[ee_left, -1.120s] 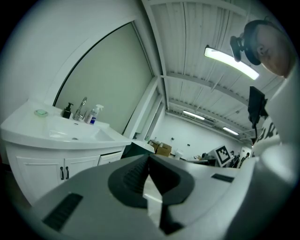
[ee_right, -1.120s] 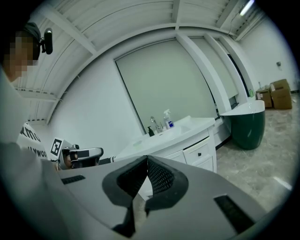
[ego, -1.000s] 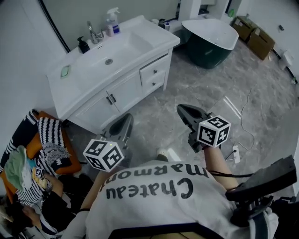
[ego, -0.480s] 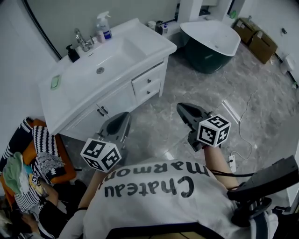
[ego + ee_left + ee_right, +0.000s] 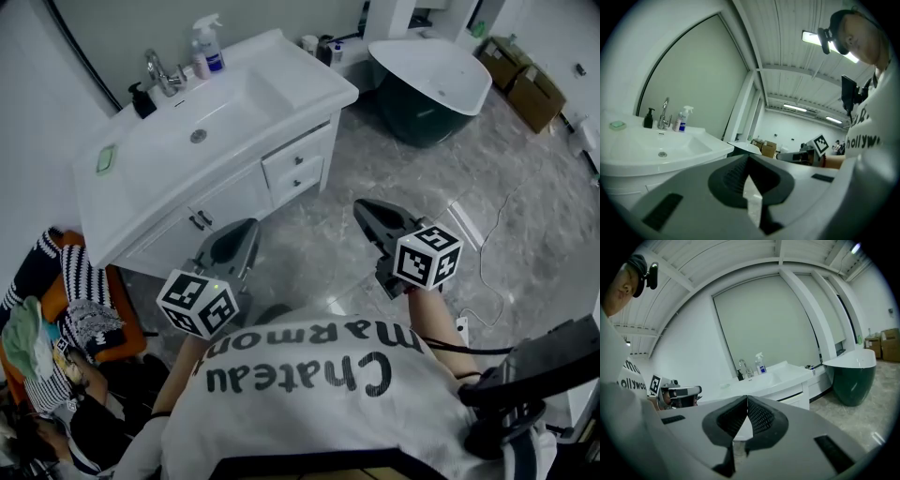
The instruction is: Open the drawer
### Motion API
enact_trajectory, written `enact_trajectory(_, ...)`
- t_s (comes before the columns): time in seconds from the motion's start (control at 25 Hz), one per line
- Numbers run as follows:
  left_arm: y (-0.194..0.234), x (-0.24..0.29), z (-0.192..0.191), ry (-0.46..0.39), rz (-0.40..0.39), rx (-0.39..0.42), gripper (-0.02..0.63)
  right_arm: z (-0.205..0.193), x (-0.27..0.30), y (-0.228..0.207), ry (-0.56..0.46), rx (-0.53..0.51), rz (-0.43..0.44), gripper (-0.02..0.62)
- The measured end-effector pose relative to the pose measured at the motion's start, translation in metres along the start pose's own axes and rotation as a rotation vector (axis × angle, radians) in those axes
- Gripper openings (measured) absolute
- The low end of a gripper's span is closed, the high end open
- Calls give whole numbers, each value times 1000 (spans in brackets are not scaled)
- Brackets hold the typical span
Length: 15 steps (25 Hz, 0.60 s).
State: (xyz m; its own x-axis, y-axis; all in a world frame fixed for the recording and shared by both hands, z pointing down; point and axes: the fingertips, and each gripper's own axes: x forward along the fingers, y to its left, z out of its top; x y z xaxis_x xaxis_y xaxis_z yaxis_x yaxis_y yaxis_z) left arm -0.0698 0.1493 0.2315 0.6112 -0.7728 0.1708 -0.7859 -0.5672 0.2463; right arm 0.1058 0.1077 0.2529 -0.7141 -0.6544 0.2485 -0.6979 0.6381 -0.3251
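Holding both tools low and roughly level ahead of torso, you face vanity [image 5: 239,112] from a distance.
- Left gripper [image 5: 239,239]: jaws pressed together, nothing between.
- Right gripper [image 5: 367,212]: tips meeting, empty. Closed jaws suit carrying tools across room, nothing to snag.
- Drawer [image 5: 281,166]: upper of two stacked fronts at vanity's right end, shut, well apart from both tools.
- Right gripper aims nearer that end, so likely your pulling hand.
- Judgement: approach stage; jaws must part before gripping knob [image 5: 298,159].
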Motion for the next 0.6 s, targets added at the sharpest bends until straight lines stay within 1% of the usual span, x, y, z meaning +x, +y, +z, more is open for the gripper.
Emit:
enact_trajectory(0.12,10,2,2,-16,14,-50,9,-4,6,-1,6,-7,3,9)
enact_trajectory(0.36,30,15,0,-16,28,-147,9,-9,23,-10,22,9,14,9)
enact_trajectory(0.44,38,23,3,-19,27,-155,9,-9,29,-17,24,14,10,9)
enact_trajectory(0.6,53,46,11,-15,19,-139,9,-2,46,-32,20,32,4,9)
